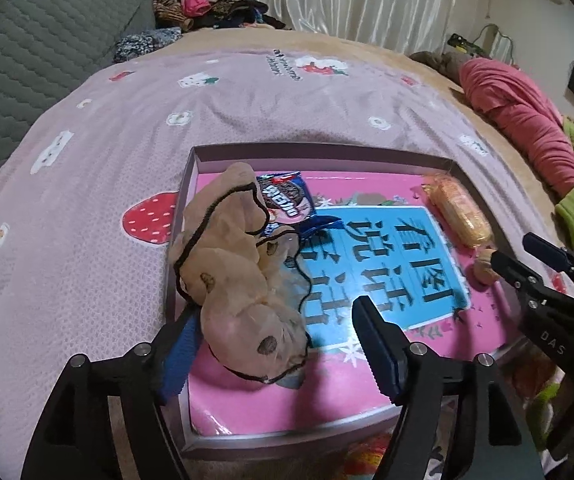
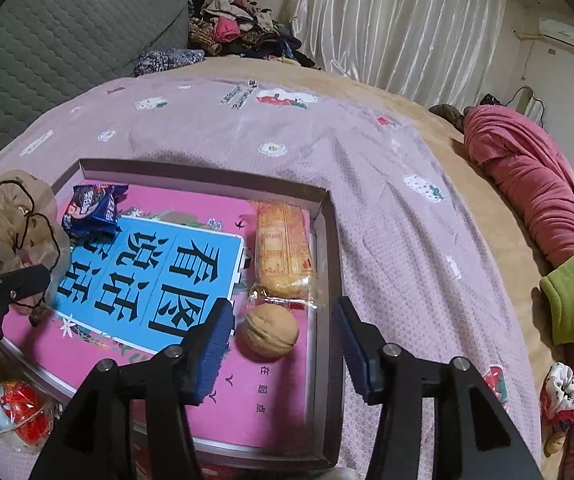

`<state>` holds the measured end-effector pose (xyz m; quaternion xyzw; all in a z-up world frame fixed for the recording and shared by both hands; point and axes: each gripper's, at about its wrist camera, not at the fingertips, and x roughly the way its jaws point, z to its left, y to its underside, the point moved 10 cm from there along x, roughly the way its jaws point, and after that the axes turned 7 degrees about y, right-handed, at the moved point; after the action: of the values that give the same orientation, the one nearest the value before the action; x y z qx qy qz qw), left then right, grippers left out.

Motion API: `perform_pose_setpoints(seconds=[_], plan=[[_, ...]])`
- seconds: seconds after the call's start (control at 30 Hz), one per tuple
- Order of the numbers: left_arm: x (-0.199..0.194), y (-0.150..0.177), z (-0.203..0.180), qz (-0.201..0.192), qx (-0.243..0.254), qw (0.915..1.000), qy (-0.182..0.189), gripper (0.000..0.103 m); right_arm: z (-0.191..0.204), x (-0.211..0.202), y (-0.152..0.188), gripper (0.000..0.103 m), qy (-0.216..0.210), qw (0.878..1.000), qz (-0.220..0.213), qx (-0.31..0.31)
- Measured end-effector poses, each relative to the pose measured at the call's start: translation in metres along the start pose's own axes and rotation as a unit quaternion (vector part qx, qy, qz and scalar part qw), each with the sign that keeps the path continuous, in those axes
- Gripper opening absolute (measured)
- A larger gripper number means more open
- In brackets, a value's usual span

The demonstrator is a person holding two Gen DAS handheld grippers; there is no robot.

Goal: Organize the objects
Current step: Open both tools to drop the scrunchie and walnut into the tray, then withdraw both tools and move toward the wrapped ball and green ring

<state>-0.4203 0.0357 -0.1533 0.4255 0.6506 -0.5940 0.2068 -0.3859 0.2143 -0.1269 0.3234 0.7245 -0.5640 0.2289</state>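
Two hand-held grippers hover over a shallow box lying on a bedspread; both stand with jaws apart, gripping nothing. The left gripper straddles a beige scrunchie, which rests in the box's left part, partly over a blue snack packet; its pads do not press on the fabric. The right gripper has a walnut lying free on the pink book cover just ahead of its parted fingers, near the box's right wall, with a wrapped biscuit pack just beyond. The items appear gathered in the box as the sorting place. A red-wrapped item lies outside it.
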Motion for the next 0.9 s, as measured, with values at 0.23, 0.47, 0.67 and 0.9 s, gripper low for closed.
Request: perform_pose_setpoints(seconds=[0.23, 0.47, 0.67, 0.9], plan=[[-0.012, -0.002, -0.004, -0.007, 0.004, 1.0, 0.005, 0.079, -0.002, -0.009, -0.006, 0.063, 0.002, 1.0, -0.016, 0.006], [-0.028, -0.004, -0.012, -0.015, 0.009, 0.9997, 0.017, 0.079, -0.002, -0.013, -0.008, 0.064, 0.004, 1.0, -0.022, 0.007], [-0.048, -0.009, -0.017, -0.034, 0.016, 0.9991, 0.017, 0.08, -0.006, -0.02, -0.012, 0.064, 0.004, 0.999, -0.032, 0.009], [-0.06, -0.013, -0.019, -0.05, 0.019, 0.9984, 0.016, 0.08, -0.014, -0.032, -0.019, 0.066, 0.01, 0.999, -0.049, 0.02]])
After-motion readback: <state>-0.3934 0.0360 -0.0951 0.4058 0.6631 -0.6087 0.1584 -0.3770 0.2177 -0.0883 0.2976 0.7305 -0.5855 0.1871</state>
